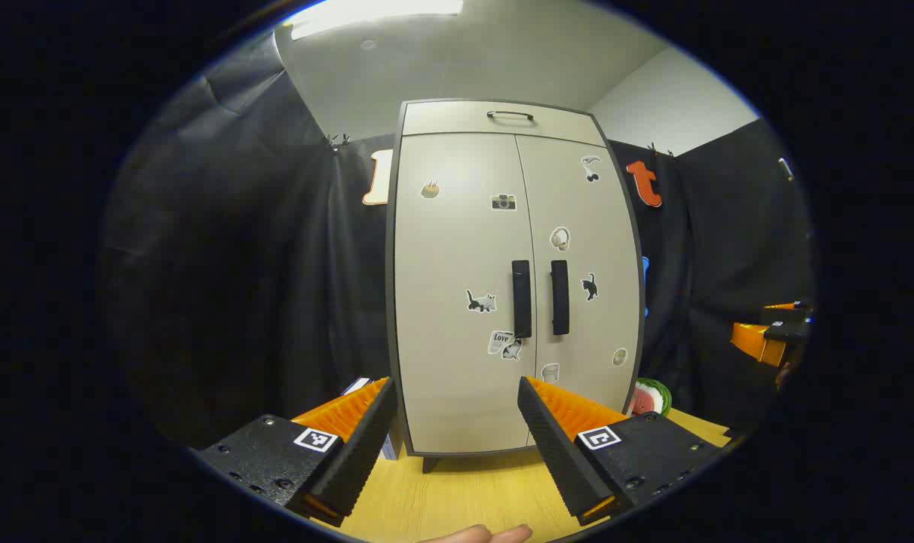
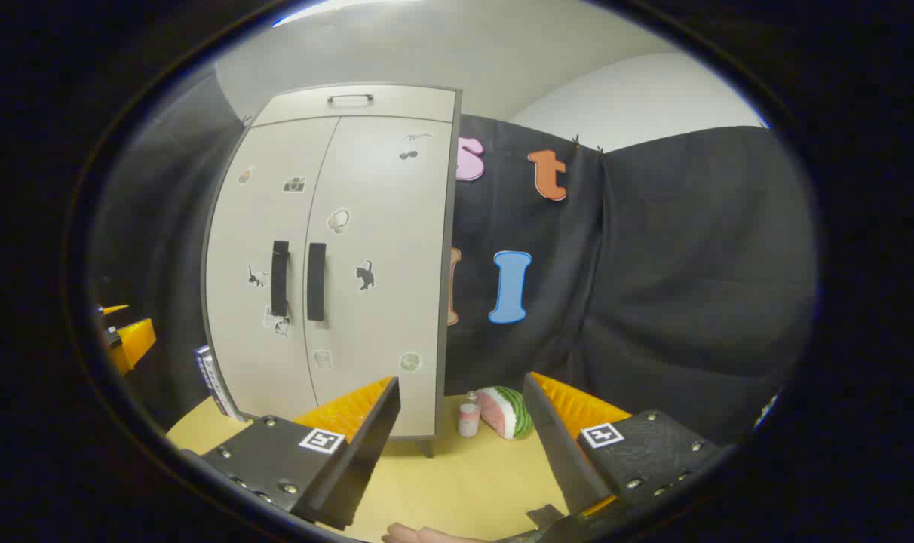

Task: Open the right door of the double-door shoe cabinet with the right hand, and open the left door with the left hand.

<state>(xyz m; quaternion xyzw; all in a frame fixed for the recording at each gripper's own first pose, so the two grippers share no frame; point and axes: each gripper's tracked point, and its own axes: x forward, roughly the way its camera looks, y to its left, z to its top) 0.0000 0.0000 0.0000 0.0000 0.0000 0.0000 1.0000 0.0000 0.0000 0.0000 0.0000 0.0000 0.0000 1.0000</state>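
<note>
The shoe cabinet (image 1: 513,279) stands on the counter (image 1: 457,498) with both doors closed. Left of it, a book-like item (image 2: 214,381) is mostly hidden behind its corner. The left gripper (image 1: 457,434) hangs before the left door (image 1: 461,294), fingers wide apart, holding nothing. The two black handles (image 1: 540,298) sit together at the middle seam. The right gripper (image 2: 464,441) is equally spread and empty, off the cabinet's right side, near a small bottle (image 2: 469,416) and a watermelon slice (image 2: 506,411).

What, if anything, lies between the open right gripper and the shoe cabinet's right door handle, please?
Nothing stands in the way. In the right gripper view, bare yellow tabletop runs from the right gripper to the shoe cabinet, and its right door handle is unobstructed.
</note>
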